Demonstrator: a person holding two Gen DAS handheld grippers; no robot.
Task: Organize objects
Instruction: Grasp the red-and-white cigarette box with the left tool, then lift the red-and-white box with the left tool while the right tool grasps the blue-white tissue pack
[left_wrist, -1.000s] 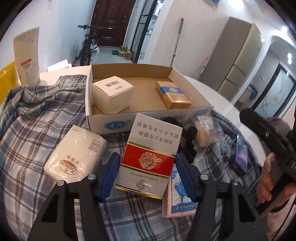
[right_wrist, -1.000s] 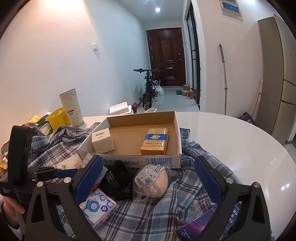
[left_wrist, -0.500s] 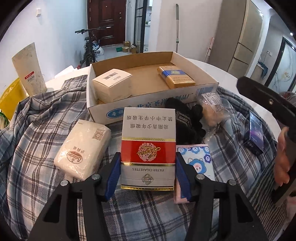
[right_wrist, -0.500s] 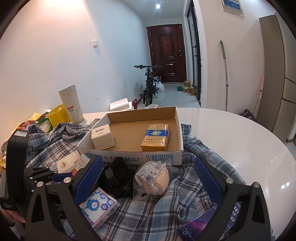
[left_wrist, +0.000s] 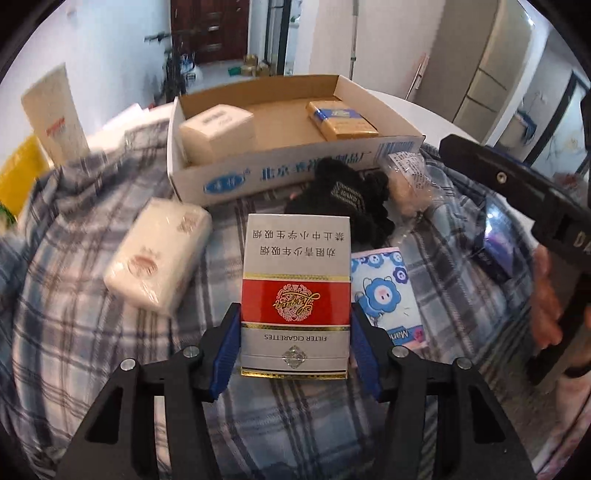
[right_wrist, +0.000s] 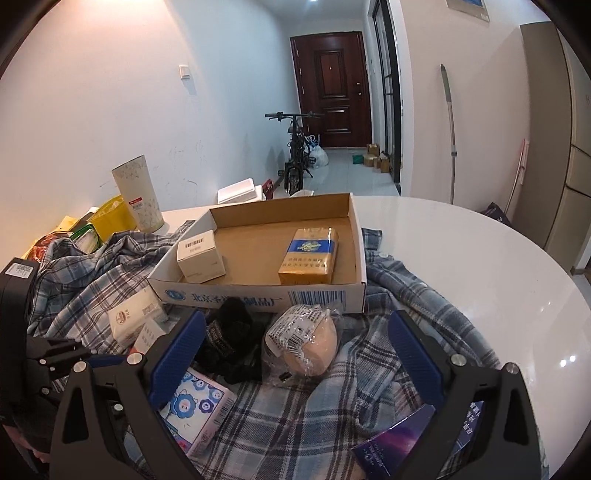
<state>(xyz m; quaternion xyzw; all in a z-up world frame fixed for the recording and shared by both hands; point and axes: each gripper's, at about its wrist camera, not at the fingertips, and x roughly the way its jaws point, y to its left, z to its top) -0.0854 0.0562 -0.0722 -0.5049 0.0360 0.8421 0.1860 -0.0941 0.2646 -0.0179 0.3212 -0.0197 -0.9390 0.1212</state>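
Red-and-white cigarette carton (left_wrist: 295, 295), "FILTER CIGARETTES" printed near lower edge, Chinese text upside down on top panel; pinched between blue pads of left gripper (left_wrist: 295, 345), held above plaid cloth (left_wrist: 74, 332). Beyond it: cardboard tray (left_wrist: 295, 170) with blue Chinese print, holding white barcoded box (right_wrist: 200, 255) and gold-blue carton (right_wrist: 308, 254). Right gripper (right_wrist: 295, 354) spread wide, empty, over bagged item (right_wrist: 306, 345).
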